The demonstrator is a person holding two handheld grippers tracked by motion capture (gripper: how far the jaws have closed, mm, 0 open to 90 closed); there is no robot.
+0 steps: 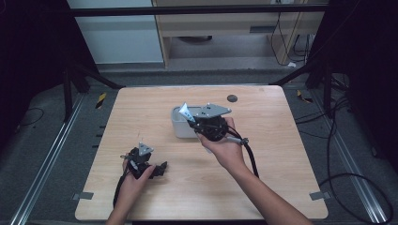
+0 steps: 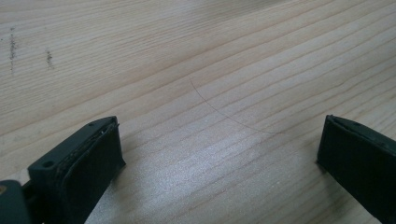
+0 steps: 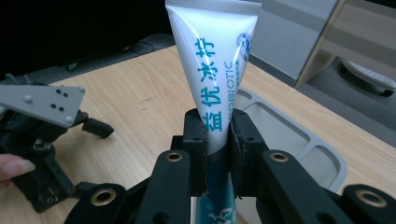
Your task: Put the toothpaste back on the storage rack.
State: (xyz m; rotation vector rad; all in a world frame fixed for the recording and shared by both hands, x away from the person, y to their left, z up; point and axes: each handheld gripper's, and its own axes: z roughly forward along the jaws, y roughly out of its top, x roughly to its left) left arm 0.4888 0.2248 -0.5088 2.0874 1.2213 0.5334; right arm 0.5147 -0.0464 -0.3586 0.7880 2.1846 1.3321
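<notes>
Wood table (image 1: 141, 112) spans mid frame in high view. White compartment tray (image 3: 299, 135) sits centre, compartments in sight hold nothing. R gripper (image 3: 218, 135) at tray's right edge, jaws pinched on a white toothpaste tube (image 3: 215, 60), flat crimped end up; teal Chinese characters plus "OBIOTIC" readable. L gripper (image 1: 162, 168) lower left, jaws spread wide over bare wood, nothing btwn them.

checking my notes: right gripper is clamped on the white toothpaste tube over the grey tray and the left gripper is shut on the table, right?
Not quite. The left gripper is open: the left gripper view shows its jaws wide apart over bare table. The rest holds: the right gripper clamps the white toothpaste tube over the grey tray.
</notes>
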